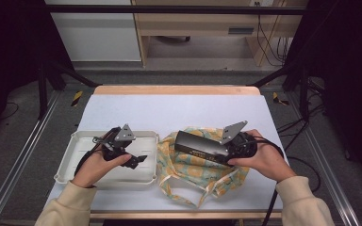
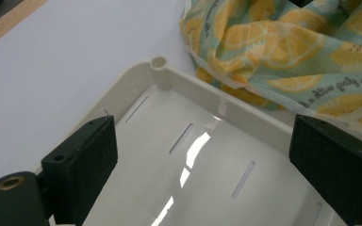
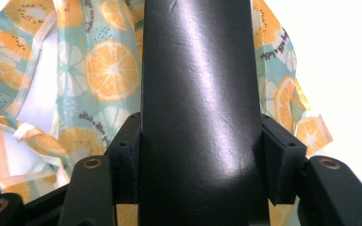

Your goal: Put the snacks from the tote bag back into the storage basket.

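A long black box (image 1: pixel 200 145) hangs over a lemon-print fabric bag (image 1: pixel 198 176), with my right gripper (image 1: pixel 224 151) shut on its near end. In the right gripper view the black box (image 3: pixel 198 103) runs up between both pads (image 3: pixel 128 155), which press its sides, and the bag (image 3: pixel 99 70) lies beneath. My left gripper (image 1: pixel 139 160) hovers over a white plastic tray (image 1: pixel 75 148), jaws open and holding nothing. The left gripper view looks down past its wide-apart pads (image 2: pixel 82 162) at the tray's slotted floor (image 2: pixel 188 160) and the bag (image 2: pixel 283 52) beside the tray's rim.
The tray and bag rest on a pale blue mat (image 1: pixel 169 108) atop a wooden table (image 1: pixel 174 89). Metal frame rails (image 1: pixel 19 155) run along both sides. Cables (image 1: pixel 306 165) trail off the right edge.
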The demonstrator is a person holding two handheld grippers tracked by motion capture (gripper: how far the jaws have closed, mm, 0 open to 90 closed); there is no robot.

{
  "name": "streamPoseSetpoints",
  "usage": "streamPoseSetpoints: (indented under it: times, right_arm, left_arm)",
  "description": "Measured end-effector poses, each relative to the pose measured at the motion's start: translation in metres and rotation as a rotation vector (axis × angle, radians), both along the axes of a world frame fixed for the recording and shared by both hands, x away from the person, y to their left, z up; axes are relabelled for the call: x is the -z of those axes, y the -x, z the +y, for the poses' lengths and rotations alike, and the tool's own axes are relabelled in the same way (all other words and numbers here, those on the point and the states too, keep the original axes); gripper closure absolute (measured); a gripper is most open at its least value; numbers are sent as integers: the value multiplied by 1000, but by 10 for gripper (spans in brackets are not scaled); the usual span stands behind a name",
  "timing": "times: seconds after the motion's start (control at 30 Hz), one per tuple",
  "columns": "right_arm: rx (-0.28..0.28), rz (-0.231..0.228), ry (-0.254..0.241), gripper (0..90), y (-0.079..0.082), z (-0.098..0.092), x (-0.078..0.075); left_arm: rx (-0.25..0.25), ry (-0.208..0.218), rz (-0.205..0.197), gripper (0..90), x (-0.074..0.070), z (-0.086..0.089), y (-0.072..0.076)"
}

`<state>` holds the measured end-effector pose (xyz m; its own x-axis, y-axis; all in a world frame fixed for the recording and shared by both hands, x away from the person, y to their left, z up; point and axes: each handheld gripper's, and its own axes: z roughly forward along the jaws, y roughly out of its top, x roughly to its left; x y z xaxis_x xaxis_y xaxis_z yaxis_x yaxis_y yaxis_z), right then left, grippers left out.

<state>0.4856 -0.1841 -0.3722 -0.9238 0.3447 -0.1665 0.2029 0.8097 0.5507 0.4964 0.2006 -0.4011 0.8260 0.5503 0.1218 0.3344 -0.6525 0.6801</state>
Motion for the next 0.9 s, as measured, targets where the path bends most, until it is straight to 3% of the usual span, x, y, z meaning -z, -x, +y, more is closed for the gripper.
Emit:
streamPoseSetpoints:
  times: [0.2,0.33,0.63,0.9]
  right_arm:
    - [13,27,17,432,4,-1,-4]
    - [13,21,7,434,4,0,-5]
    - [-5,32,22,434,1,13,-17]
    - [-47,63,40,434,1,31,-15]
  left_arm:
    - [55,-27,33,87,-2,-8,-5]
    - [96,-83,50,87,-7,-13,-9]
    - [174,-83,78,74,-29,-19,-14]
    - [230,-93,102,66,-44,-19,-19]
